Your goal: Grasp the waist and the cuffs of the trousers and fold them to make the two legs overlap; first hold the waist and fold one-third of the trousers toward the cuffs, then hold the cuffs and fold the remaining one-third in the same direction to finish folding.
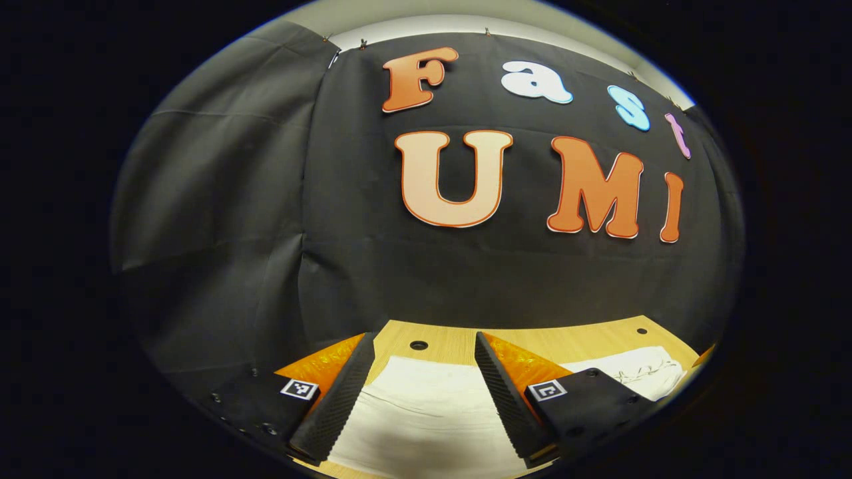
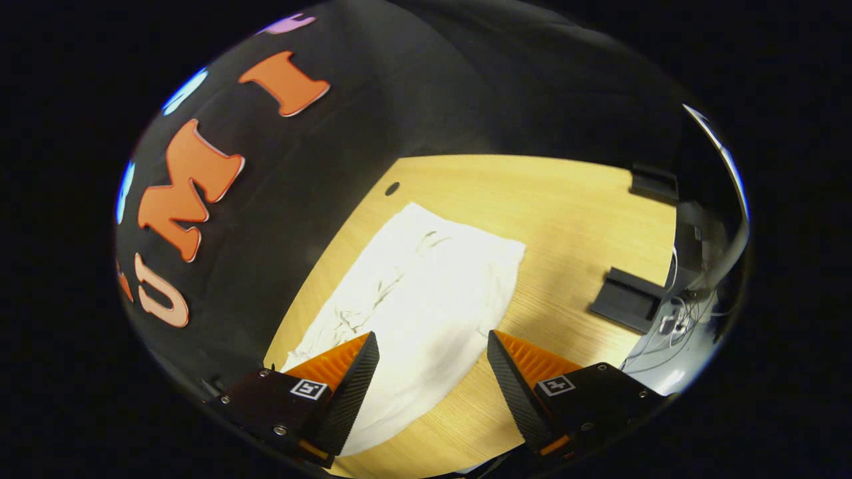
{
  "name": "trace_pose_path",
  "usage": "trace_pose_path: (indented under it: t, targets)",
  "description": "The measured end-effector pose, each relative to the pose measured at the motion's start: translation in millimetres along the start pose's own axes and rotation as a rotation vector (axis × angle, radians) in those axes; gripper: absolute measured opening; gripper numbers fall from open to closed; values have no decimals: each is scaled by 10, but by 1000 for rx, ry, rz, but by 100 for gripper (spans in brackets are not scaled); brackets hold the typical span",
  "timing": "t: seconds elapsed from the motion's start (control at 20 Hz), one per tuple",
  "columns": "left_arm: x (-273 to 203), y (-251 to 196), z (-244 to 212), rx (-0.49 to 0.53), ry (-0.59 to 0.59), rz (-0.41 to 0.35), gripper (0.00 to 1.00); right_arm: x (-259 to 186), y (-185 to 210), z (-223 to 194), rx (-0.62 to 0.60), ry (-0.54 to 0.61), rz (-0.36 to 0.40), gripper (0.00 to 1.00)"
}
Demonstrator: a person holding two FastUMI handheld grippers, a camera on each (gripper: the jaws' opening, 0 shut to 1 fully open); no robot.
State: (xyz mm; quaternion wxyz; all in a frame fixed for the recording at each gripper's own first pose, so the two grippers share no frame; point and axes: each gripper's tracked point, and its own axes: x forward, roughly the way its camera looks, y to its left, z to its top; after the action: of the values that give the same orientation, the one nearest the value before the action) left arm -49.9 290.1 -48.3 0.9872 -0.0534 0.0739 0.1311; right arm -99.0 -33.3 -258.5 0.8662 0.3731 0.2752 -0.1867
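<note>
White trousers point(image 2: 426, 293) lie flat on the wooden table point(image 2: 572, 199), stretching from near the wall toward me in the right gripper view. My right gripper point(image 2: 432, 359) hovers open above their near part, with nothing between its fingers. In the left gripper view the white trousers point(image 1: 426, 412) spread under my left gripper point(image 1: 423, 376), which stands open and low over the cloth. A wrinkled, drawstring-like end of the trousers point(image 1: 642, 372) shows at the right of that view. Which end is the waist is unclear.
The black cloth wall point(image 1: 426, 266) runs close behind the table's far edge. Small round holes point(image 1: 419, 345) sit in the tabletop near the wall. Black brackets point(image 2: 626, 299) and loose cables point(image 2: 679, 319) lie at the table's right side, with bare wood point(image 2: 586, 219) right of the trousers.
</note>
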Motion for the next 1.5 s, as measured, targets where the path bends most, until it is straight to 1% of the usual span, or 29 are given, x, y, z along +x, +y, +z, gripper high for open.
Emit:
trace_pose_path:
  t: [0.1, 0.25, 0.45, 0.65, 0.9, 1.1, 1.15, 1.25, 1.3, 1.35, 1.4, 1.45, 1.5]
  targets:
    - [15, 27, -58, -9, 16, 5, 99, 98, -102, -103, 76, 45, -6, 99]
    - [24, 63, -112, -4, 24, 24, 99, 246, -158, -174, 134, 73, -1, 99]
    - [19, 137, -190, 2, 44, 51, 99, 400, -237, -185, 130, 92, -28, 99]
    - [19, 205, -245, -12, 60, 80, 99, 553, -244, -205, 143, 120, -44, 99]
    - [3, 312, -296, -27, 80, 116, 99, 681, -144, -225, 153, 153, -38, 99]
    - [-6, 371, -332, -45, 93, 129, 99, 780, -59, -200, 149, 159, -38, 99]
    - [-3, 390, -359, -52, 96, 132, 99, 814, -35, -202, 154, 167, -39, 100]
    - [-21, 429, -387, -66, 105, 137, 99, 872, -29, -208, 158, 176, -54, 93]
    - [-39, 433, -411, -79, 111, 132, 99, 895, -28, -214, 156, 178, -56, 81]
    - [-53, 421, -435, -97, 121, 120, 99, 919, -42, -221, 153, 181, -61, 77]
    - [-89, 435, -475, -111, 137, 114, 99, 925, -67, -250, 151, 189, -71, 67]
    - [-113, 470, -569, -120, 158, 117, 99, 929, -99, -249, 152, 189, -81, 59]
    - [-154, 517, -621, -133, 177, 123, 99, 950, -126, -254, 159, 190, -88, 41]
